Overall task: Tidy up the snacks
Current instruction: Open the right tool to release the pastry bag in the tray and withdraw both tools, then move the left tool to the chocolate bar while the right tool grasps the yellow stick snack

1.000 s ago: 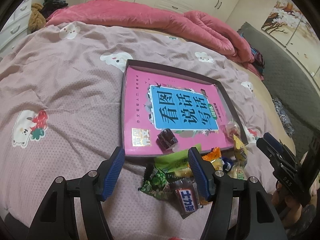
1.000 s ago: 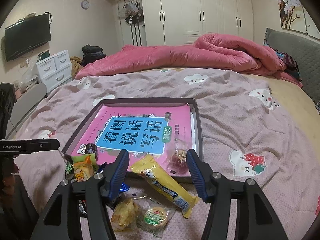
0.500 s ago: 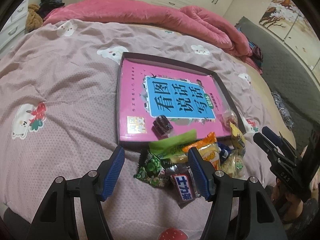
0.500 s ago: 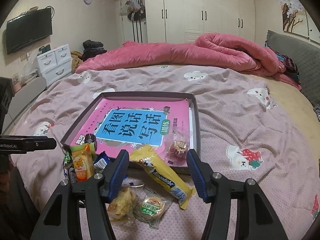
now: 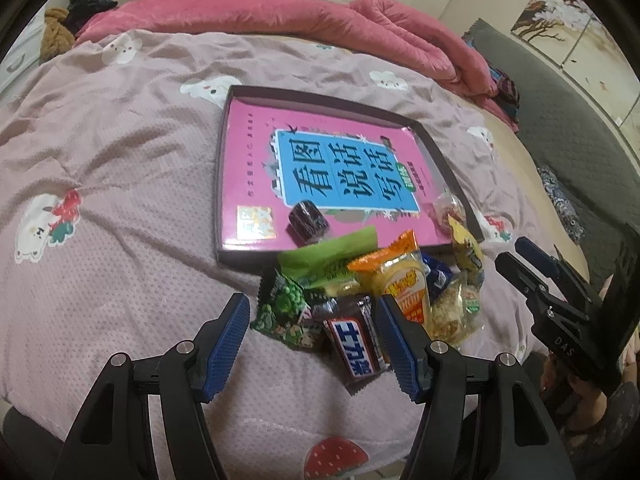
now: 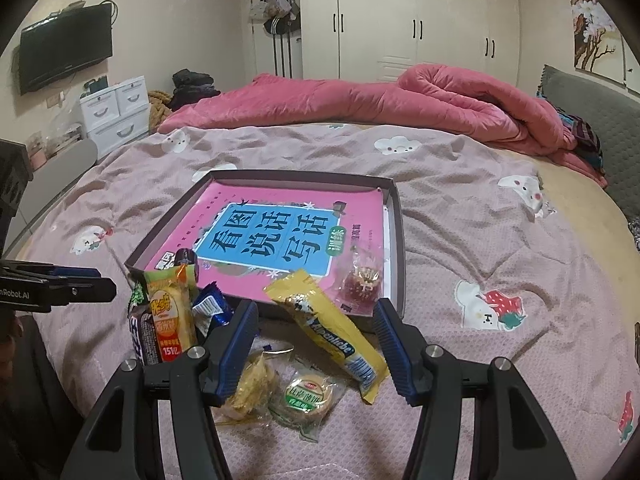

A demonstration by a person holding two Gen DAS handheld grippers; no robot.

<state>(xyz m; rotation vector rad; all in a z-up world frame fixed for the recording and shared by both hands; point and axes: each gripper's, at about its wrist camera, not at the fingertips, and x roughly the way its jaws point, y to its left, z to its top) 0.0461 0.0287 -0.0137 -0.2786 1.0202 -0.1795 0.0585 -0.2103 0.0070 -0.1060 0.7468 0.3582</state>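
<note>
My left claw hangs released over the near end of the snack heap on the bed, its jaws standing apart around the dark chocolate bar and the green pea packet. My right claw is also released and grasps nothing, with the yellow Alpenliebe stick lying between its jaws.

The heap lies just in front of the shallow box, where a dark wrapped sweet and a clear-wrapped red candy already rest on the pink book cover.

The packets overlap: the orange cake pack leans on the bar, and the light green wrapper lies under both. If I close here, I judge I may pinch two wrappers together, or drag a neighbour off the mattress edge. The yellow stick tilts against the box wall, so a grip at one end could swing it. The bedding is soft, and pressing down may sink and shift the pile.
</note>
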